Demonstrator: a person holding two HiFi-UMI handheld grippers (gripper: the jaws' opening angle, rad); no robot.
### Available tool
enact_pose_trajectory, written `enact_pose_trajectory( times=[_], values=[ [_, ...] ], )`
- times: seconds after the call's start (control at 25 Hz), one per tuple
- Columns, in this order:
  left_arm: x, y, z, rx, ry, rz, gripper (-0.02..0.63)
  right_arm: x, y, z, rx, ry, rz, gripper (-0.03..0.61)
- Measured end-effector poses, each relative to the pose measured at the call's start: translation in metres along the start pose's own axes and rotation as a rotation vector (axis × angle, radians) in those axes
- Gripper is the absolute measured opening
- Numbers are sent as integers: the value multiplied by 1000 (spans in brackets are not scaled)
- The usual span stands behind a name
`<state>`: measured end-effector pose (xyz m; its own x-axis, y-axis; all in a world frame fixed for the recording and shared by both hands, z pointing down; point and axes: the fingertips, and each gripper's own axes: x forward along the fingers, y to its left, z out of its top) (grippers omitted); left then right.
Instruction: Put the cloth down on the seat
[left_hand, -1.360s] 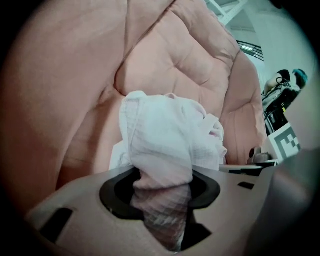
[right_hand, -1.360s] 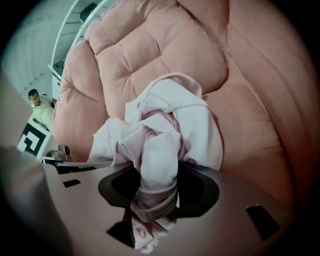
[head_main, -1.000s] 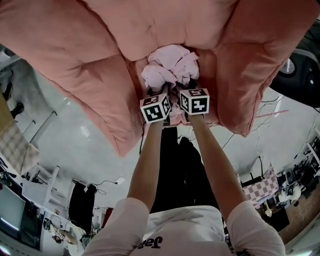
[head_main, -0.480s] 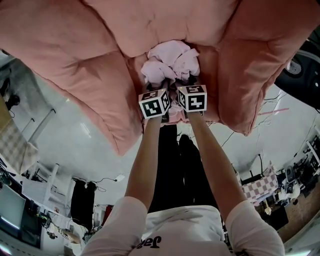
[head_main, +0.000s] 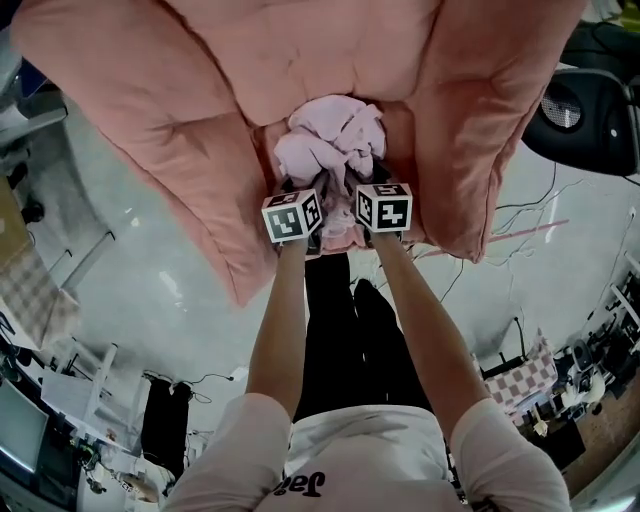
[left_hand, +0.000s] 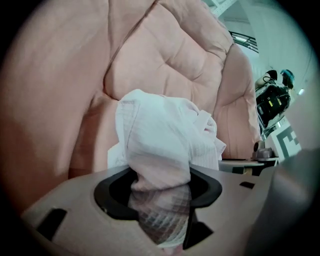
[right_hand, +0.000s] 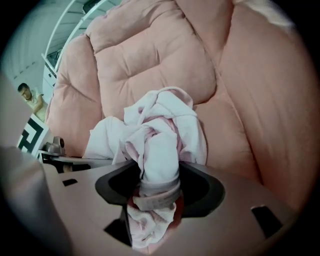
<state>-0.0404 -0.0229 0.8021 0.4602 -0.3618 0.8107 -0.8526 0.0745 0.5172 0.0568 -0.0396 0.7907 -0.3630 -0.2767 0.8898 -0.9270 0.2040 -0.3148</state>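
Note:
A crumpled pale pink cloth rests in a heap on the seat of a padded pink armchair. My left gripper and right gripper stand side by side at its near edge. In the left gripper view a bunched fold of the cloth runs down between the jaws of the left gripper. In the right gripper view a rolled part with a cuff sits in the right gripper. Both pairs of jaws are opening, with the cloth still pinched narrow between them.
Thick armrest cushions rise on both sides of the seat, and the padded backrest stands behind the cloth. A black office chair is at the right. Cables lie on the pale floor.
Both grippers have drawn slightly back toward the seat's front edge and a little apart. The cloth heap has settled lower on the seat.

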Motion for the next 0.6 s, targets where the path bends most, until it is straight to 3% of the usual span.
enact_pose_trajectory(
  times=[0.36, 0.6],
  values=[
    [-52, -3, 13, 16, -67, 78, 273, -56, 3, 15, -24, -66, -18, 241],
    [-101, -23, 25, 3, -130, 77, 276, -104, 18, 27, -33, -144, -6, 241]
  ],
)
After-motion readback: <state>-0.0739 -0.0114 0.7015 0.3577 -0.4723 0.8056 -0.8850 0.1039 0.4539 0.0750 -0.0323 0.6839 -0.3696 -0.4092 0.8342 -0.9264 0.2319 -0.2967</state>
